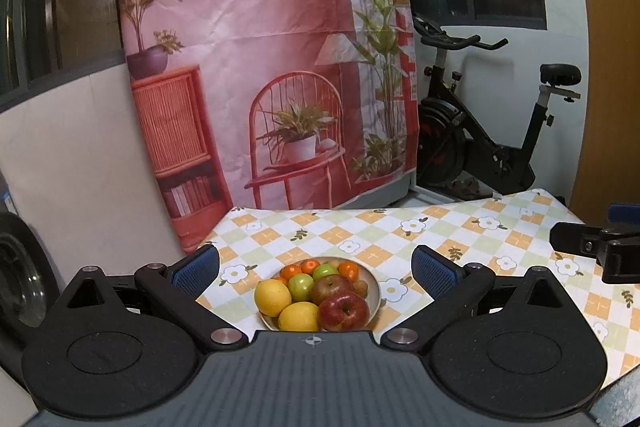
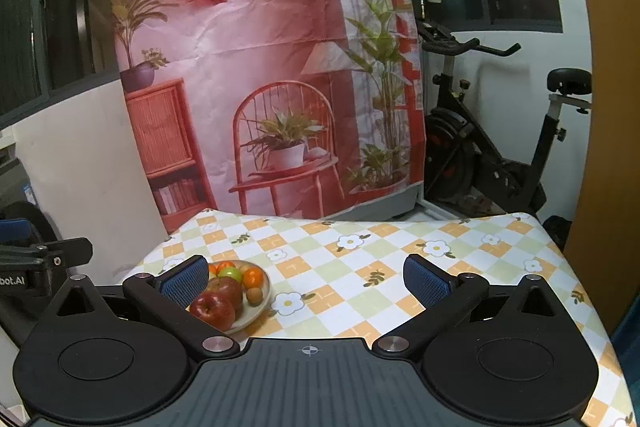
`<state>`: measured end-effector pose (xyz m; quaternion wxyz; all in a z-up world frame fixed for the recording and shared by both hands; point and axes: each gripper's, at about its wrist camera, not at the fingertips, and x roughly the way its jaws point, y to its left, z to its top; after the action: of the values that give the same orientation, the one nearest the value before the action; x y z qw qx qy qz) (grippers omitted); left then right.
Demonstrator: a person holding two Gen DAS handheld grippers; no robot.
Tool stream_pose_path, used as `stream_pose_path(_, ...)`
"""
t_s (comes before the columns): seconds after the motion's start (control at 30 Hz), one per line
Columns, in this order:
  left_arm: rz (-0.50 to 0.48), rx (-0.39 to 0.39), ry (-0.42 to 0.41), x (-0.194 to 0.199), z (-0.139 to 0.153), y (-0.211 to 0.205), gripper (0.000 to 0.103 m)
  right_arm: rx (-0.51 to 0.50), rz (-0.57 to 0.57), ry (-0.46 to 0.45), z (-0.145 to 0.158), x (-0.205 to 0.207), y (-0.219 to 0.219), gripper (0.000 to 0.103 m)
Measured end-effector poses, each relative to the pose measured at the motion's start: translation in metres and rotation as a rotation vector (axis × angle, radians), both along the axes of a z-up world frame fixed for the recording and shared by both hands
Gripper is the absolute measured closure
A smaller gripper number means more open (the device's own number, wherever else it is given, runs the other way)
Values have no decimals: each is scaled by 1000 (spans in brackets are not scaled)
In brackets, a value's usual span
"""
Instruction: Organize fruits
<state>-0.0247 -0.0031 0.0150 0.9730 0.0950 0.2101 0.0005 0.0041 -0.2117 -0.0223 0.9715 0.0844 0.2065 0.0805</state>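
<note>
Looks like the end or a pause of the sorting: all fruit sits heaped in the bowl (image 1: 374, 301) near the table's left-near corner, red apple (image 1: 343, 311) and two lemons (image 1: 273, 297) at the near rim. Left gripper (image 1: 316, 263) has fingers wide apart w/ nothing between; right gripper (image 2: 306, 277) same, over bare tablecloth (image 2: 360, 255). Next move, if any: pick one fruit w/o rolling the heap. Plenty of free cloth right & far; table edge close on left, near the bowl.
</note>
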Motion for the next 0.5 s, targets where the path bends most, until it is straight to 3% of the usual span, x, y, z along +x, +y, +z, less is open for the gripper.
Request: stream_pose_path(0.5,-19,-44,-5,-8,-2,4,0,-44,-9,-5,0,-6,7,0)
